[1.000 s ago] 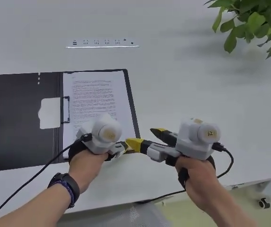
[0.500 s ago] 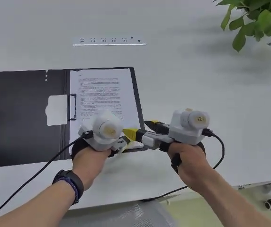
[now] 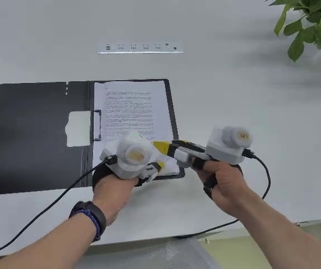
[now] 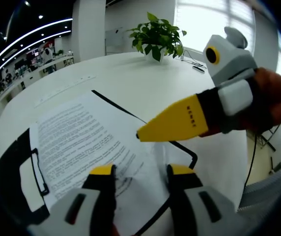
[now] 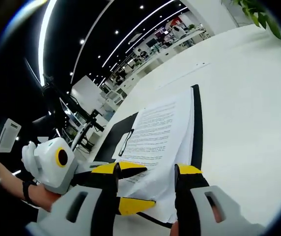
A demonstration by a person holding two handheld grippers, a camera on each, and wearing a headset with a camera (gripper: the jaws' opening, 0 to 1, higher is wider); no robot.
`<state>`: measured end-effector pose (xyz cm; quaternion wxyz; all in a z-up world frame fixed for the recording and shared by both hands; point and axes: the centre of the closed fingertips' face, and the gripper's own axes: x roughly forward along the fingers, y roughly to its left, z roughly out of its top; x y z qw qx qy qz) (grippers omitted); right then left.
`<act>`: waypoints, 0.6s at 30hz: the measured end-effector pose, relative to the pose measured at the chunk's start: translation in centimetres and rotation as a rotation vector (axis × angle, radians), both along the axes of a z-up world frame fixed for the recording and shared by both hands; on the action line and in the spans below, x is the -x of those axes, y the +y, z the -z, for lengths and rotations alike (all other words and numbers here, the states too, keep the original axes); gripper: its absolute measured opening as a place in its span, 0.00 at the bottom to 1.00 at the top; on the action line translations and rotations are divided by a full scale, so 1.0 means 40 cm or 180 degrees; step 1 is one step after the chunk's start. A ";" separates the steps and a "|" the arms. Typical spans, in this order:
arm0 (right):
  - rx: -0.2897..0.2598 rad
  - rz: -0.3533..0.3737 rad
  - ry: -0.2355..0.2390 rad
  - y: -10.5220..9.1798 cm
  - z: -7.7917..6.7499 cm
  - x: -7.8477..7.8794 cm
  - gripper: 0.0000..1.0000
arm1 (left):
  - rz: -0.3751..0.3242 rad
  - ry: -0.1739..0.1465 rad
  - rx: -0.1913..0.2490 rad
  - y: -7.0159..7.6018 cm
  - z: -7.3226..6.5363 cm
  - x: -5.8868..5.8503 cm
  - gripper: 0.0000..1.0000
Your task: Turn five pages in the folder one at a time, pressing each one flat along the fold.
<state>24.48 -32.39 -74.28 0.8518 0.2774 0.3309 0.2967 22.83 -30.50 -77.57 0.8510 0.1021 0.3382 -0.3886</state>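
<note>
A black folder [image 3: 34, 140] lies open on the white table, with a printed page [image 3: 129, 109] on top of the stack in its right half. My left gripper [image 3: 156, 166] is at the page's lower edge. Its jaws stand open in the left gripper view [image 4: 140, 173], with the printed page [image 4: 81, 137] beneath them. My right gripper [image 3: 169, 147] points left over the page's lower right corner and is open too. In the right gripper view [image 5: 148, 172] the page's near corner [image 5: 155, 184] lies between its yellow jaws, with the left gripper [image 5: 54, 162] close on the left.
A white power strip [image 3: 139, 47] lies beyond the folder. A potted plant [image 3: 312, 22] stands at the far right. Black cables [image 3: 261, 179] trail from both grippers toward the table's front edge. A metal clip [image 3: 96, 124] holds the stack at the folder's spine.
My right gripper has moved left, from beside the folder to over the page's lower right corner, close to the left gripper. The left gripper has stayed at the page's lower edge.
</note>
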 end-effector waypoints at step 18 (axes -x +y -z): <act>-0.0137 0.0292 0.0015 -0.013 -0.015 0.038 0.17 | -0.0009 0.0027 0.0034 0.102 -0.092 0.049 0.58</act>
